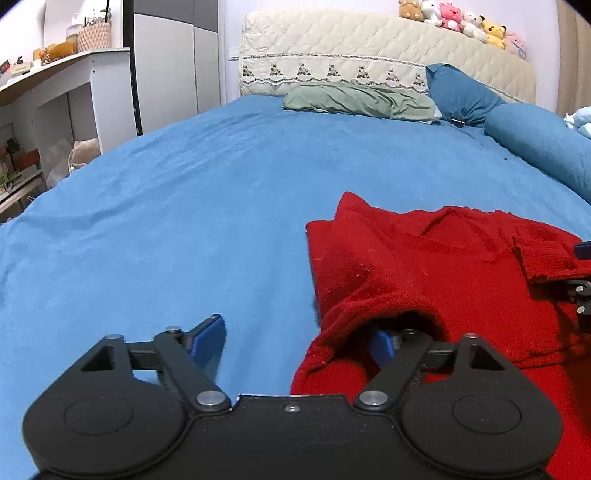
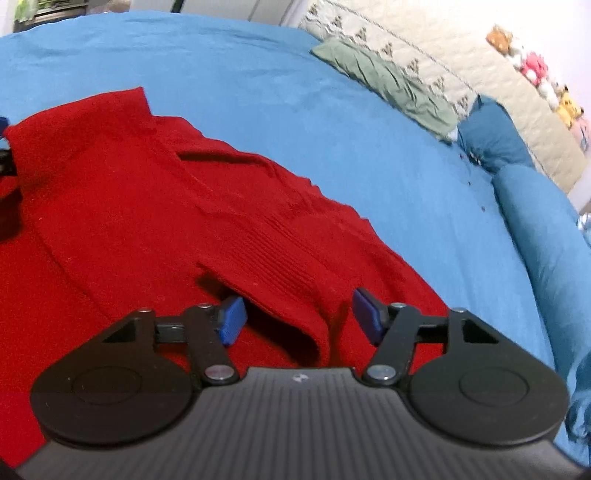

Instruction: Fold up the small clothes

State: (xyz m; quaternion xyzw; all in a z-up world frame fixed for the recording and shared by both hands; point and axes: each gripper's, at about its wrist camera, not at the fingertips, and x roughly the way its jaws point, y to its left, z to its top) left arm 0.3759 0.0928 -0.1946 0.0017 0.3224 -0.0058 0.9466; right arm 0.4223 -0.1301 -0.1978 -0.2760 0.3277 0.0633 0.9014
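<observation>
A red knit sweater [image 1: 424,280] lies on the blue bedsheet [image 1: 184,221], with a sleeve folded over its body. My left gripper [image 1: 295,341] is open at the sweater's left edge; its right finger is under a fold of red cloth, its left finger [image 1: 208,338] is over bare sheet. In the right wrist view the sweater [image 2: 147,206] fills the left and middle. My right gripper [image 2: 299,319] is open, with a ribbed fold of the sweater lying between its blue pads. Neither gripper is closed on the cloth.
A green pillow [image 1: 358,99] and blue pillows [image 1: 461,96] lie at the quilted headboard [image 1: 369,48], with plush toys [image 1: 461,20] on top. A rolled blue blanket [image 2: 546,236] runs along the right. White shelves [image 1: 55,92] stand left of the bed.
</observation>
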